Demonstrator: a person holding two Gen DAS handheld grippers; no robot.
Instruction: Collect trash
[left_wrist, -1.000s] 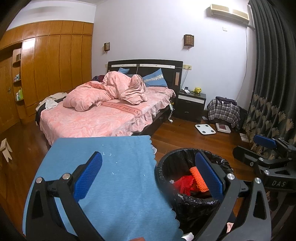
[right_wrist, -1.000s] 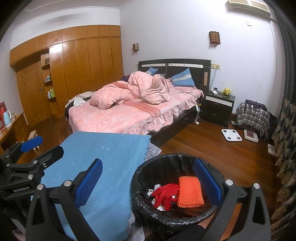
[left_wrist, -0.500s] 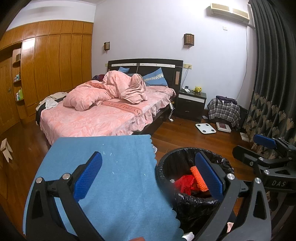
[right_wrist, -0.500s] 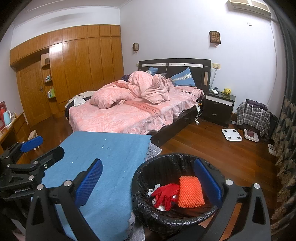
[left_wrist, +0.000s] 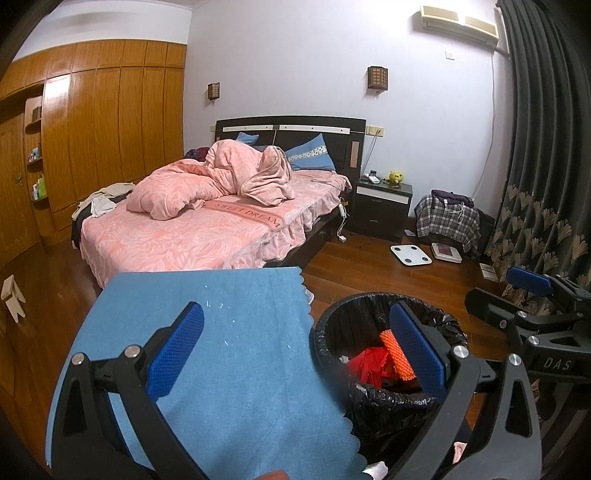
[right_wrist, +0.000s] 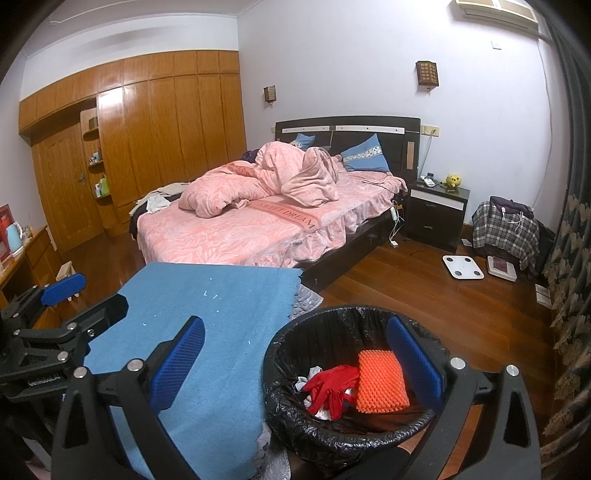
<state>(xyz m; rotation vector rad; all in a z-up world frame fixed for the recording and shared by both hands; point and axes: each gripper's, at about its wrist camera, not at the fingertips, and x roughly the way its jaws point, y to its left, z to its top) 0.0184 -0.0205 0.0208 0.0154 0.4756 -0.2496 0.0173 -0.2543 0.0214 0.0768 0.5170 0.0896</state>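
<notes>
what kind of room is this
A bedroom in a home, most likely: an unmade bed with pink bedding, a dark nightstand beside it, and a wall of wooden wardrobes. A lined trash bin sits up front.

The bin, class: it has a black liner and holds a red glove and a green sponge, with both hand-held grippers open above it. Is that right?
Not quite. The sponge is orange, not green, as the right wrist view shows. The rest stands: the bin has a black liner and holds a red glove, and the left hand-held gripper and right hand-held gripper are open.
</notes>
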